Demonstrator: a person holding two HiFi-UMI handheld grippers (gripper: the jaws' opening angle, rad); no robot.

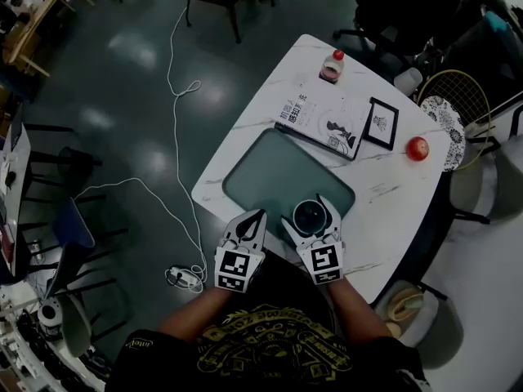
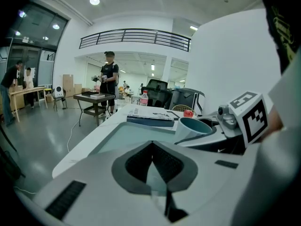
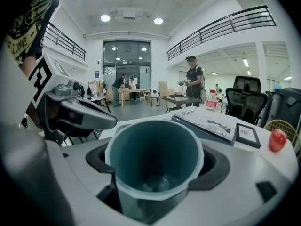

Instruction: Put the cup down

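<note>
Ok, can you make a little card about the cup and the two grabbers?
cup: teal, upright, open end up
where: between the jaws of the right gripper, over the green mat
right gripper: jaws opening, cup between them
left gripper: jaws together, nothing in them, beside the right gripper
cup resting on mat: cannot tell
table: white, also has a magazine and a bottle

Black short-sleeved tee [image 1: 167, 366], ornate yellow print [image 1: 274, 345]
</note>
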